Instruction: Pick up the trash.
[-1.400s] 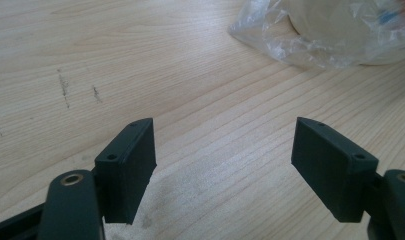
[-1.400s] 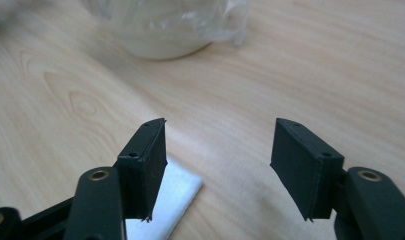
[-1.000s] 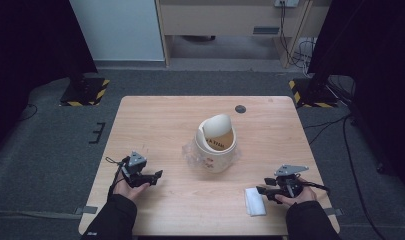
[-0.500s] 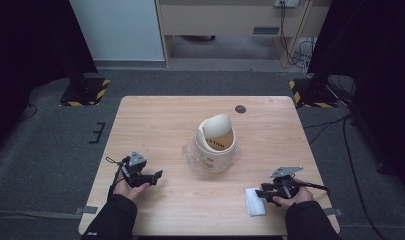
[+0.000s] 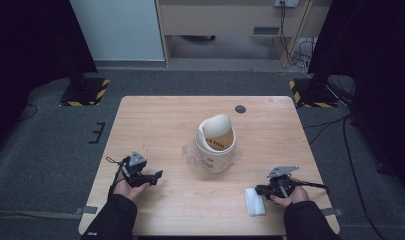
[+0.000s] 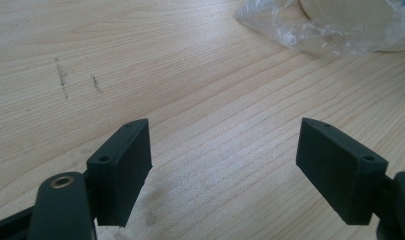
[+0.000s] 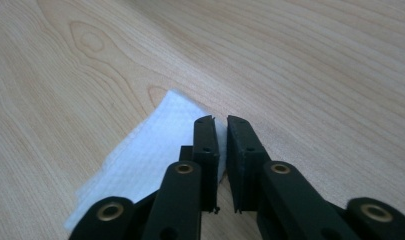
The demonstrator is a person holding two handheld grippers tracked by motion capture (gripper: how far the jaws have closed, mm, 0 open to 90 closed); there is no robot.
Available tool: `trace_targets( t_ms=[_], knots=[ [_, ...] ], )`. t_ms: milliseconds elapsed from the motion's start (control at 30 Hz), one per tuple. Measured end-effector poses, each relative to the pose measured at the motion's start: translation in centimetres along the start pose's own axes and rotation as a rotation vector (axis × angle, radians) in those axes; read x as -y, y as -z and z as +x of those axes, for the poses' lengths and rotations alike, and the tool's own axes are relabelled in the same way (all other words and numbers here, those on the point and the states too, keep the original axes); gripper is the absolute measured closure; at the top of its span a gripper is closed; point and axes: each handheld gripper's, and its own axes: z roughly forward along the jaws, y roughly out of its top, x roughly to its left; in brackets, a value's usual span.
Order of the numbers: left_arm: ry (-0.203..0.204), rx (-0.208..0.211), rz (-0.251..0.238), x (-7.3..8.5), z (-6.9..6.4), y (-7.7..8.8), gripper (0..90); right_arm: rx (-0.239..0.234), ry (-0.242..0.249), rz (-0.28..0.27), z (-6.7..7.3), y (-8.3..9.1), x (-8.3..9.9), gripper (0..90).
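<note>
Napkin [image 7: 155, 150] flat on table, edge between nearly-closed right claw [image 7: 221, 122]; left claw [image 6: 225, 165] apart.

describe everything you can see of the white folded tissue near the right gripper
The white folded paper tissue is a small flat rectangle with a faintly embossed, soft-looking surface. It lies flat on the light wooden table, near the front edge on the person's right. In the right gripper view one corner points away from the camera. The right gripper, jaws nearly closed with a thin gap, sits over its edge; whether they pinch it cannot be told.
</note>
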Motion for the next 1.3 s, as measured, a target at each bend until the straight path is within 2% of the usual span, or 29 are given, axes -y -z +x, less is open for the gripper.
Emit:
trace_targets(
  t_ms=[267, 433, 467, 500, 600, 967, 1033, 1067, 1133, 1167, 1200, 1233, 1267, 1300],
  knots=[
    [-0.005, 0.006, -0.004, -0.1, -0.1, 0.1, 21.8, -0.003, 0.011, -0.041, 0.0, 0.5, -0.4, 87.4],
    [-0.005, 0.009, -0.022, -0.2, -0.2, 0.2, 22.2, 0.018, 0.043, -0.122, 0.1, 1.4, -1.0, 87.7],
    [-0.005, 0.009, -0.022, -0.2, -0.2, 0.2, 22.3, 0.018, 0.043, -0.122, 0.1, 1.4, -1.0, 87.7],
    [-0.006, 0.011, -0.026, -0.3, -0.2, 0.3, 22.3, 0.035, 0.072, -0.154, 0.2, 1.8, -1.3, 87.8],
    [-0.01, 0.015, -0.024, -0.3, -0.3, 0.3, 22.4, 0.055, 0.095, -0.186, 0.4, 2.2, -1.6, 87.8],
    [-0.018, 0.025, -0.034, -0.4, -0.6, 0.3, 22.5, 0.073, 0.103, -0.278, 0.5, 3.7, -2.4, 87.8],
    [-0.019, 0.025, -0.032, -0.4, -0.6, 0.3, 22.5, 0.07, 0.103, -0.278, 0.5, 3.8, -2.5, 87.8],
    [-0.019, 0.026, -0.029, -0.4, -0.6, 0.2, 22.7, 0.067, 0.084, -0.267, 0.3, 3.6, -2.4, 87.8],
    [-0.019, 0.026, -0.029, -0.4, -0.6, 0.2, 22.7, 0.069, 0.075, -0.261, 0.3, 3.5, -2.4, 87.7],
    [-0.019, 0.026, -0.027, -0.4, -0.6, 0.2, 22.7, 0.076, 0.056, -0.228, -0.2, 3.1, -2.2, 87.5],
    [-0.019, 0.026, -0.027, -0.4, -0.6, 0.2, 22.7, 0.076, 0.056, -0.228, -0.2, 3.1, -2.2, 87.5],
    [-0.02, 0.026, -0.026, -0.4, -0.6, 0.2, 22.7, 0.083, 0.029, -0.206, -0.7, 2.8, -2.1, 87.2],
    [-0.02, 0.026, -0.026, -0.4, -0.6, 0.2, 22.6, 0.083, 0.029, -0.206, -0.7, 2.8, -2.1, 87.2],
    [-0.022, 0.025, -0.022, -0.4, -0.6, 0.1, 22.6, 0.096, 0.01, -0.188, -1.3, 2.5, -2.0, 86.6]
  ],
)
